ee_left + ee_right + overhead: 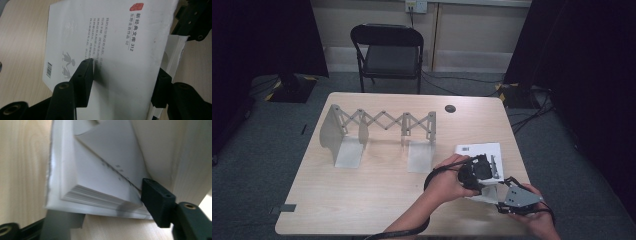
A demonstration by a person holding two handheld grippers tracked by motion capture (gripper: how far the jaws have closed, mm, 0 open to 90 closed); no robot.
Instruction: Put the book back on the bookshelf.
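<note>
Near right on bench (377, 200): one book (120, 50), one rack (382, 135). Left tool (478, 170) pinches book; right tool (507, 192) half-spread at its corner. Left side roomy.

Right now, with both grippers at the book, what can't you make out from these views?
- High view: the book is half covered by the left gripper and hand; its print is too small to read.
- Right gripper view: the right gripper is blurred, with one jaw under the book, so its grip is unclear.
- Left gripper view: the book's near edge is cut off by the frame.
</note>
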